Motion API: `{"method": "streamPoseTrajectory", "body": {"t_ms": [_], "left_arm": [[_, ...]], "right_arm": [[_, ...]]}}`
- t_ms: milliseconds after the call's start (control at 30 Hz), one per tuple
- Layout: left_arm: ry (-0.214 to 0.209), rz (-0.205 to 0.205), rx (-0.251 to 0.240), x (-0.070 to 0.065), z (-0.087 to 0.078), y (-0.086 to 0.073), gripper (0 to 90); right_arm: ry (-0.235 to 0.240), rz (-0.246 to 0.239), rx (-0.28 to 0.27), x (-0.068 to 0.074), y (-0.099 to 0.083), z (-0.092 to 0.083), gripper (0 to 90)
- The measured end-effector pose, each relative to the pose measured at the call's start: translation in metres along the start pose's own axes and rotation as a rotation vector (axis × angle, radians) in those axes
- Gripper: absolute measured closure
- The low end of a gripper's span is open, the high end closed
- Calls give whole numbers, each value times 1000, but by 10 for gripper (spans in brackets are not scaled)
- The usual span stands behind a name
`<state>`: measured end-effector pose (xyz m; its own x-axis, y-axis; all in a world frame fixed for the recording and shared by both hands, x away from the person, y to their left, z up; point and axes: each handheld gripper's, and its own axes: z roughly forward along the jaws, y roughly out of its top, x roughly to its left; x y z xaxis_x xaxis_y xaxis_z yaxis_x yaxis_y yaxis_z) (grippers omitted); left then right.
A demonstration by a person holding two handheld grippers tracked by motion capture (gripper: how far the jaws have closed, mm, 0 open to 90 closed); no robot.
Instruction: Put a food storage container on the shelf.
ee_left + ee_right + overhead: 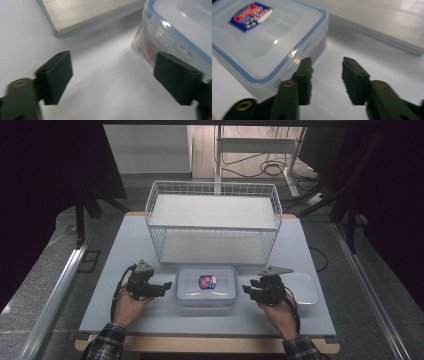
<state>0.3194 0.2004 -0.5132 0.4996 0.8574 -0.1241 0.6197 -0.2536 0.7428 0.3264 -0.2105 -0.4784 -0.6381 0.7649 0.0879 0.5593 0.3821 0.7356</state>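
A lidded clear container (206,286) sat near the table's (125,320) front edge. The left gripper (167,285) and right gripper (246,289) flanked it, jaws apart.

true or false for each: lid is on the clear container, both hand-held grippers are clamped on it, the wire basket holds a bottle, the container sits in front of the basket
1. The lid is on the clear container. True; its blue-edged lid with a red and blue label is seated on top.
2. Both grippers are clamped on it. False; the left hand-held gripper and the right hand-held gripper have open jaws with nothing between them.
3. The wire basket holds a bottle. False; nothing is visible inside it.
4. The container sits in front of the basket. True; it lies on the person's side of it.
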Motion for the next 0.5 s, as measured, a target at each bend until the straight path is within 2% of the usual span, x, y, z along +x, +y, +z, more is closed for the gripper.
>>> {"method": "streamPoseTrajectory", "body": {"t_ms": [67,100,200,233,267,400,500], "left_arm": [[-4,3,-6,0,-2,0,72],[-19,7,-10,0,-4,0,61],[-26,20,-34,-1,-7,0,42],[-41,45,-51,-3,-9,1,37],[-40,52,-57,-4,-9,1,37],[-55,70,-60,-8,-11,4,34],[-88,68,-55,-18,-15,11,35]], "right_arm": [[2,4,-10,-1,1,-1,494],[15,8,-20,-1,2,-2,426],[37,3,-38,1,3,-2,325],[47,1,-44,1,4,-2,299],[54,3,-48,2,5,-2,268],[76,-1,-60,4,6,0,215],[102,-1,-61,7,9,3,145]]}}
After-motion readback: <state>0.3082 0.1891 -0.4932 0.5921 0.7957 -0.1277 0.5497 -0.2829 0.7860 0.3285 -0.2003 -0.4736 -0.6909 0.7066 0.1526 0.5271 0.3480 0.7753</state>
